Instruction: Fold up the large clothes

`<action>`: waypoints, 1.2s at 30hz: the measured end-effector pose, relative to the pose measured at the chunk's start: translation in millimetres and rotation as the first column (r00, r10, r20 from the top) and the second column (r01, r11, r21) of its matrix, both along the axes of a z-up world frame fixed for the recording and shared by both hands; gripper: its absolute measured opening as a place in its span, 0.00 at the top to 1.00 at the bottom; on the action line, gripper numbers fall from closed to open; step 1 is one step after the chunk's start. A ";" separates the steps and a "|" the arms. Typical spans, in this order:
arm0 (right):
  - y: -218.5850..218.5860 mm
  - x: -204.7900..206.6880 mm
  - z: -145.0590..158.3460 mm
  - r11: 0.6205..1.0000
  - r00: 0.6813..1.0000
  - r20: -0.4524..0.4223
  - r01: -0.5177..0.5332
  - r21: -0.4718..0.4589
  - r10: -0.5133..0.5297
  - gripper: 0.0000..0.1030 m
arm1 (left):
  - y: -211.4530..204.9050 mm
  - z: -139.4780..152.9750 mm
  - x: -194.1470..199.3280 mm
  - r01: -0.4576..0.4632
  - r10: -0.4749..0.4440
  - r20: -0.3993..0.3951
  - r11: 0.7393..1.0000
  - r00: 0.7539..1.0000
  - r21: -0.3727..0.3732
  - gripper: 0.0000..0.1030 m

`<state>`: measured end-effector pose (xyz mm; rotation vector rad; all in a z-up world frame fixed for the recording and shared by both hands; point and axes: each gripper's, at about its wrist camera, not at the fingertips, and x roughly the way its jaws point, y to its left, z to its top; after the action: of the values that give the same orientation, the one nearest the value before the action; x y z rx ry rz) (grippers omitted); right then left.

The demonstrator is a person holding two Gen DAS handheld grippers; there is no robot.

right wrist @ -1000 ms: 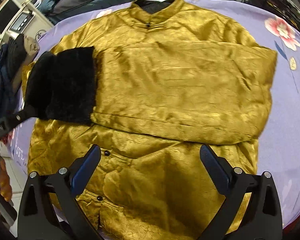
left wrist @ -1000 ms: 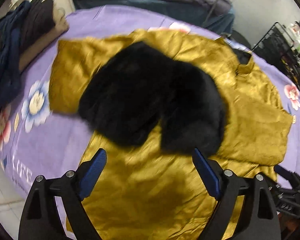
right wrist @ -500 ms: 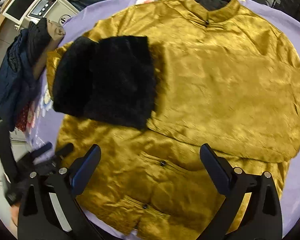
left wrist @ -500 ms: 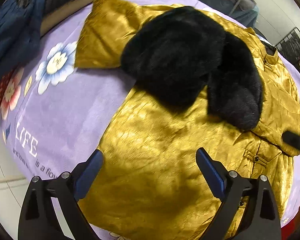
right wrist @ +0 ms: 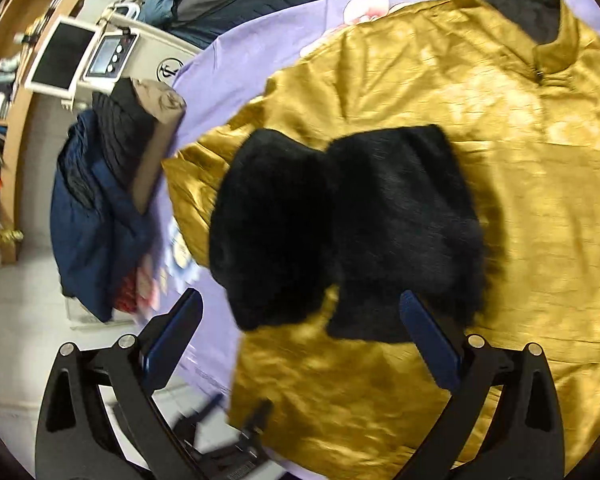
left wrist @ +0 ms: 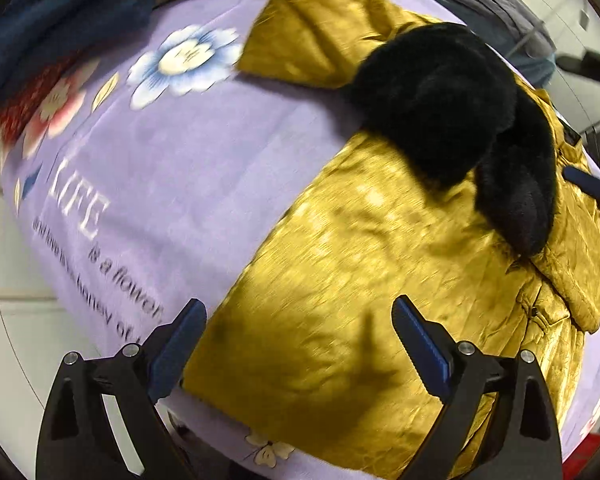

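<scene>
Left wrist, gold jacket beneath spread left tool

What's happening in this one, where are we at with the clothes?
A person with a hand-held gripper in each hand is folding a gold jacket spread on a purple flowered cloth. Both sleeves are folded in across the chest, their black fur cuffs side by side. The left hand-held gripper is open over the jacket's bottom corner; the right hand-held gripper is open near the cuffs. Neither holds any fabric.
</scene>
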<state>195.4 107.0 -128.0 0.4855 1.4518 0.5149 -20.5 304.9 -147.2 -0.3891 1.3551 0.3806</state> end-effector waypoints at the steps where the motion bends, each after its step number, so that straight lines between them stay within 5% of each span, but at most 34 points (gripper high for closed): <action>1: 7.4 4.0 -3.3 1.000 1.000 -0.007 0.003 0.017 -0.003 0.05 | 1.9 -0.8 -3.2 -0.010 0.010 -0.003 1.000 1.000 -0.001 0.11; 10: 44.9 0.8 -47.3 1.000 0.994 -0.111 0.021 -0.005 -0.022 0.21 | 20.9 -2.1 -24.9 -0.070 0.070 -0.008 0.998 0.998 -0.005 0.11; 17: 69.3 8.0 -44.6 0.998 0.998 -0.061 -0.016 0.058 0.020 0.85 | 20.4 8.6 -17.1 -0.030 0.030 0.007 0.999 1.000 0.022 0.11; 19: 72.8 9.2 -28.2 0.996 0.998 0.004 -0.055 0.065 0.055 0.91 | 18.3 9.4 -13.0 -0.026 0.026 0.008 0.999 1.000 0.019 0.11; 22: 72.9 8.3 14.3 0.992 0.980 0.163 -0.119 0.044 0.110 0.93 | 14.8 7.8 -8.9 -0.018 0.018 0.010 1.000 1.000 0.016 0.11; 31: -2.1 23.3 129.4 0.992 0.924 0.383 -0.061 0.111 0.014 0.93 | -6.9 12.5 14.7 0.075 -0.076 0.018 0.997 0.997 0.029 0.11; 36: -71.8 17.2 145.7 0.999 0.908 0.417 0.028 0.039 -0.042 0.93 | -21.1 13.4 28.9 0.123 -0.124 0.025 0.992 0.992 0.025 0.11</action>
<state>212.6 35.2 17.7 0.3958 1.0219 0.5749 8.3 283.9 -133.8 -0.2881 1.3407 0.2874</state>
